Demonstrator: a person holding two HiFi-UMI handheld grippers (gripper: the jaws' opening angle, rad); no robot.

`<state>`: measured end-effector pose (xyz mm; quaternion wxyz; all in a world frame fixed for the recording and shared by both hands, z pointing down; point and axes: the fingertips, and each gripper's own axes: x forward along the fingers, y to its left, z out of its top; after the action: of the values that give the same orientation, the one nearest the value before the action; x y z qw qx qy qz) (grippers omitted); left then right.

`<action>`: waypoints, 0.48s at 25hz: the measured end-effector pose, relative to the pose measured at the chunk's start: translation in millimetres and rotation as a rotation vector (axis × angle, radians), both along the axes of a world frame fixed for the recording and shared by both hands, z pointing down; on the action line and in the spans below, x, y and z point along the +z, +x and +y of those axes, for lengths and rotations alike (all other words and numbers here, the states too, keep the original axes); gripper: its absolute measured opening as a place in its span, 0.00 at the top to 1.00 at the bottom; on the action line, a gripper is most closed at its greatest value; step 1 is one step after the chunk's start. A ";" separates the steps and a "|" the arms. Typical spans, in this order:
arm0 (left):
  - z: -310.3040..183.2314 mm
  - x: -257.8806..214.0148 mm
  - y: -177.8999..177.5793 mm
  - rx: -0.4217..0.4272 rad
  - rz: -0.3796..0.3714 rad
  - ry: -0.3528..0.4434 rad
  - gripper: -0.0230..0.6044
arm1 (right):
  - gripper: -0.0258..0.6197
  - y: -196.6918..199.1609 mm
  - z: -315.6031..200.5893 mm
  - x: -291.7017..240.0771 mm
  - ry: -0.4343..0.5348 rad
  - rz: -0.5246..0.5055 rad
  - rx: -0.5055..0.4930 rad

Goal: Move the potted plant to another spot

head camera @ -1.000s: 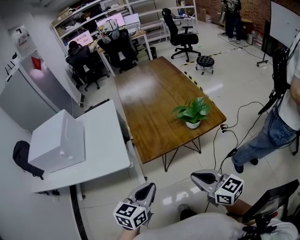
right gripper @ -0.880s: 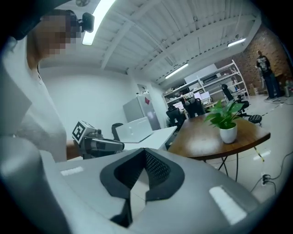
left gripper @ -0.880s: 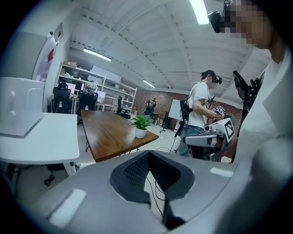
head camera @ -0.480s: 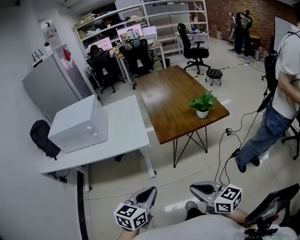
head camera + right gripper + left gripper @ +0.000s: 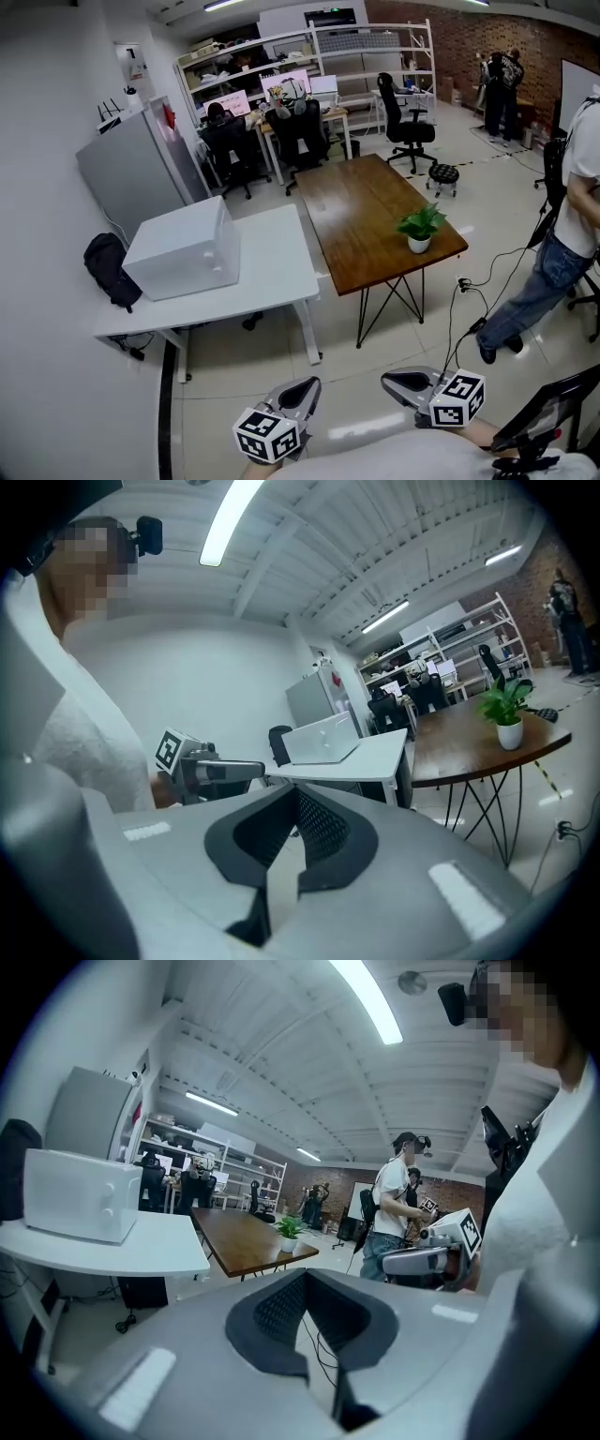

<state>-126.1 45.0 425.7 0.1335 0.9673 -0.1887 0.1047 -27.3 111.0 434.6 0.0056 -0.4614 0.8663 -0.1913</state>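
**Both hand-held grippers empty, plant sitting way over on the wooden tabletop**

So here's where we are. We hold the left hand-held gripper (image 5: 302, 389) and the right hand-held gripper (image 5: 398, 381) low at the bottom of the head view, side by side over the floor (image 5: 375, 412). Both point roughly toward the tables. In each gripper's own view the two jaws are pressed together with nothing between them, so neither is carrying anything.

The potted plant (image 5: 420, 230) is a small green leafy thing in a white pot. It stands upright on the wooden tabletop (image 5: 361, 211), close to the near right corner and just in from the right edge. It's well apart from both grippers, with open floor between us and it.

Left of the wooden tabletop, just beside it, there's a white tabletop (image 5: 267, 272) with a white box (image 5: 183, 248) on its far left part. A black backpack (image 5: 108, 267) sits at the wall by that table's left end.

On the right, a person (image 5: 562, 234) in jeans stands near the plant's corner of the table. Black cables (image 5: 478, 291) trail across the floor between that person and the table legs. A small stool (image 5: 442, 174) stands past the far right side of the wooden tabletop.
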 end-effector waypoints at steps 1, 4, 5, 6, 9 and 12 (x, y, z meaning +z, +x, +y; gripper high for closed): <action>1.2 -2.1 0.8 0.000 -0.001 0.005 0.97 | 0.95 -0.5 0.6 0.0 -0.001 0.004 -0.005; 5.8 -5.7 6.7 -0.001 -0.006 0.021 0.97 | 0.95 4.1 2.3 1.4 0.000 0.015 -0.010; 7.7 -6.7 11.2 -0.001 -0.006 0.023 0.97 | 0.95 8.5 2.2 0.6 0.001 0.015 -0.009; 9.7 -8.0 17.2 0.001 -0.005 0.024 0.97 | 0.95 13.8 1.6 -1.2 0.004 0.014 -0.006; 16.6 -14.0 40.0 0.031 -0.007 0.033 0.97 | 0.95 31.4 -1.1 -8.1 0.008 0.026 0.010; 26.0 -19.4 63.6 0.071 -0.005 0.052 0.97 | 0.96 48.5 0.5 -11.4 0.010 0.044 0.036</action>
<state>-62.6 71.0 406.4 0.1039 0.9763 -0.1573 0.1068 21.1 111.5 423.2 -0.0078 -0.4808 0.8588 -0.1767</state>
